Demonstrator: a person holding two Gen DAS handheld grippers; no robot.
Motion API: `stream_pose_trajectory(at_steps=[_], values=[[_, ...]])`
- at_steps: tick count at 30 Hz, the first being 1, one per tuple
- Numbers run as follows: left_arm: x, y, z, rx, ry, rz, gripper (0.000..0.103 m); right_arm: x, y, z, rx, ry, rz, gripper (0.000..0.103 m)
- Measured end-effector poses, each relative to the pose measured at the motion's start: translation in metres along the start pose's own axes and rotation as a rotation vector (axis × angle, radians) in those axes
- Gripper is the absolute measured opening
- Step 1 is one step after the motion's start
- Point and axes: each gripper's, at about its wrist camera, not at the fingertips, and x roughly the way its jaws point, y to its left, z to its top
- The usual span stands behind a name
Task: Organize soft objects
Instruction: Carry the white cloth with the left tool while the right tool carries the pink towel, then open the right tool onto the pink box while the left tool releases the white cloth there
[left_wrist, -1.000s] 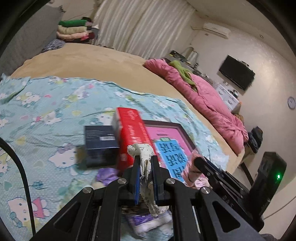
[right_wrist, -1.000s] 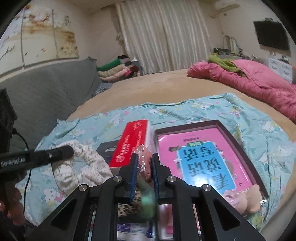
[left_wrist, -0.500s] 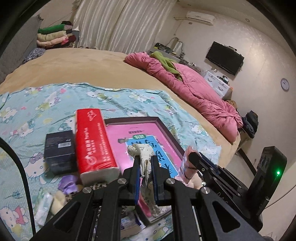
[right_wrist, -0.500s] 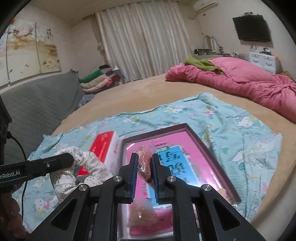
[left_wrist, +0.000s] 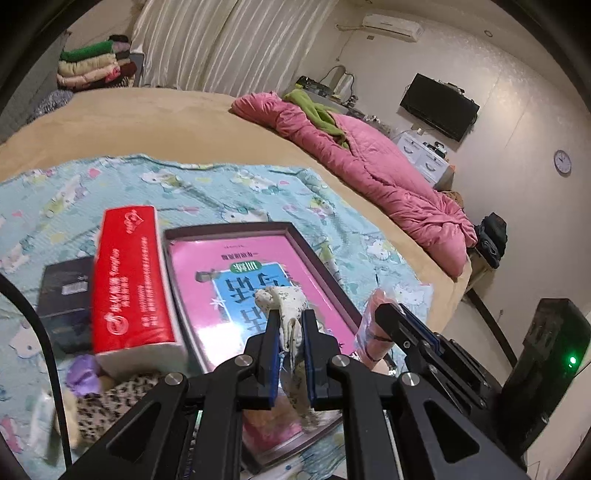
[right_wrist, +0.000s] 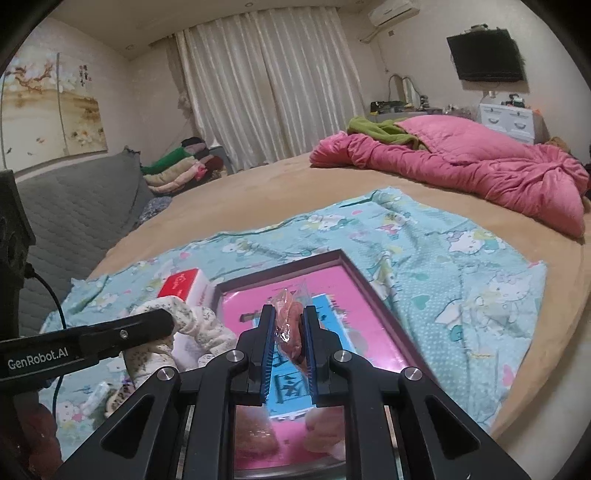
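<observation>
Floral cloth (left_wrist: 286, 304) pinched in left claw (left_wrist: 289, 328).

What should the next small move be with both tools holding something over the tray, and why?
Probably lower both and release: the left tool grips a floral cloth, the right tool a wrapped pink item, both above the tray.

The left gripper (right_wrist: 162, 325) side plate reads "GenRobot.AI" in white; large Chinese characters on the pink book (left_wrist: 236, 291) and white print on the red tissue pack (left_wrist: 129, 280) are not legible
</observation>
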Motion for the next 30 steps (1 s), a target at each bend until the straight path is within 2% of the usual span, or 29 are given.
stream_pose_trajectory(at_steps=[7, 11, 20, 27, 30], values=[[0.027, -0.002, -0.003, -0.01, 0.043, -0.002, 0.011, 0.001, -0.007, -0.003, -0.043, -0.006, -0.077, 0.015], [0.042, 0.0, -0.007, -0.003, 0.069, 0.03, 0.011, 0.009, -0.006, -0.007, -0.084, 0.017, -0.107, 0.015], [0.063, 0.01, -0.015, 0.004, 0.117, 0.094, 0.011, 0.034, -0.009, -0.019, -0.031, 0.102, -0.032, 0.015], [0.069, 0.014, -0.017, 0.011, 0.128, 0.114, 0.011, 0.055, -0.018, -0.03, 0.103, 0.185, 0.057, 0.017], [0.072, 0.014, -0.018, 0.019, 0.137, 0.126, 0.011, 0.061, -0.019, -0.035, 0.115, 0.216, 0.07, 0.018]])
